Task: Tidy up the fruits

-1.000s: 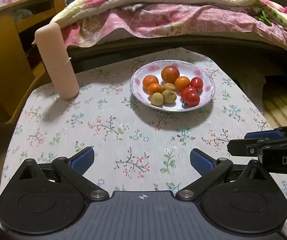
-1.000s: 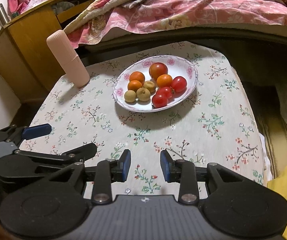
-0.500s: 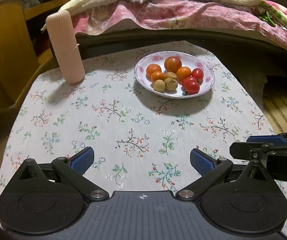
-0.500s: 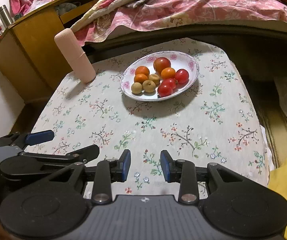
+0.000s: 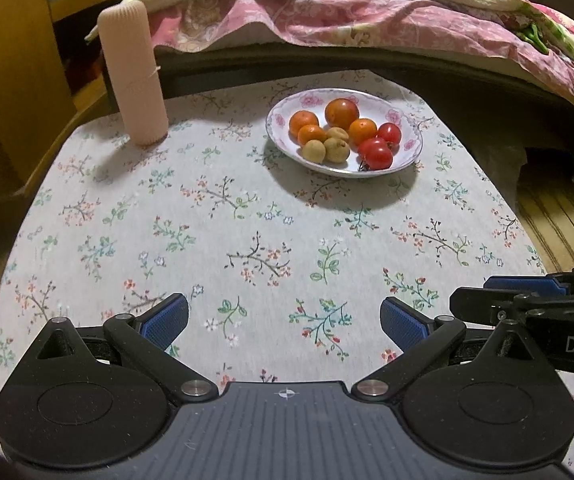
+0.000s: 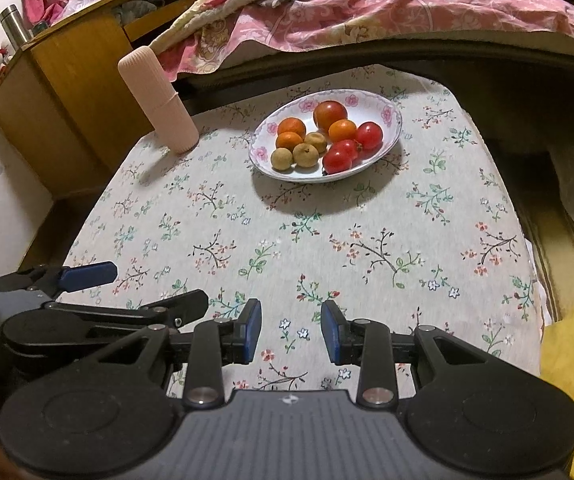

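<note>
Fruit's all piled in the floral plate [image 5: 413,148], oranges, tomatoes and little tan ones grouped by kind. Left gripper [image 5: 285,318] spread wide, right gripper [image 6: 292,330] partly spread, both empty and well short of the plate; looks finished.

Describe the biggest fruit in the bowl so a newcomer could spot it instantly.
On the floral tablecloth sits a white bowl with pink flowers on its rim. The fruit lies at the back of the pile, nearest the bed. It is orange-red and larger than every other fruit there.
</note>
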A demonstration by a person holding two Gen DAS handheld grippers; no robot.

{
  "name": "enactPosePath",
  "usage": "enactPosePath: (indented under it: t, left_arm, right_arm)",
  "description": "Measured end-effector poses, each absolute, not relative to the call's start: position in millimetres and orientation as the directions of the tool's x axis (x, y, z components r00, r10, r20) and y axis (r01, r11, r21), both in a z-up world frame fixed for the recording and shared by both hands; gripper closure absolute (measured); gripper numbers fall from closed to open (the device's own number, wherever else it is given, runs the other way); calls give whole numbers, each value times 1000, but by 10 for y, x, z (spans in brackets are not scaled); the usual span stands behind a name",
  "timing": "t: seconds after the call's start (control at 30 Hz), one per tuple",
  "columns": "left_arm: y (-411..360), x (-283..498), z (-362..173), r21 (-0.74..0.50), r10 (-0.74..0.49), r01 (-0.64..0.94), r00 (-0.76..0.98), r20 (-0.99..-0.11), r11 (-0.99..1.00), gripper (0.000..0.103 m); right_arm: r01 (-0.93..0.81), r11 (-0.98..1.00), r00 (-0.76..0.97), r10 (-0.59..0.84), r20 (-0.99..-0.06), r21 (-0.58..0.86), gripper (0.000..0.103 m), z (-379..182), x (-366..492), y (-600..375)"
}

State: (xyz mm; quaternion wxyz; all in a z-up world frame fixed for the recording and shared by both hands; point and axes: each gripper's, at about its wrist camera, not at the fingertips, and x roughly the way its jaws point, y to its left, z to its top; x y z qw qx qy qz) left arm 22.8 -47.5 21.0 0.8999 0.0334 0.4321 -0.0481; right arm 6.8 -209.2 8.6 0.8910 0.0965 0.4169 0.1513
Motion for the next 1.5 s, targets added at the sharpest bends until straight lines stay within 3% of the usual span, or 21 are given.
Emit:
enactPosePath:
  t: [1.5]
  left_arm:
    - [-484,100,174,73,33,43,589,-807,996,1]
  right_arm:
    - [-194,935,560,355,-749,298,68,-29,-19,-2018]
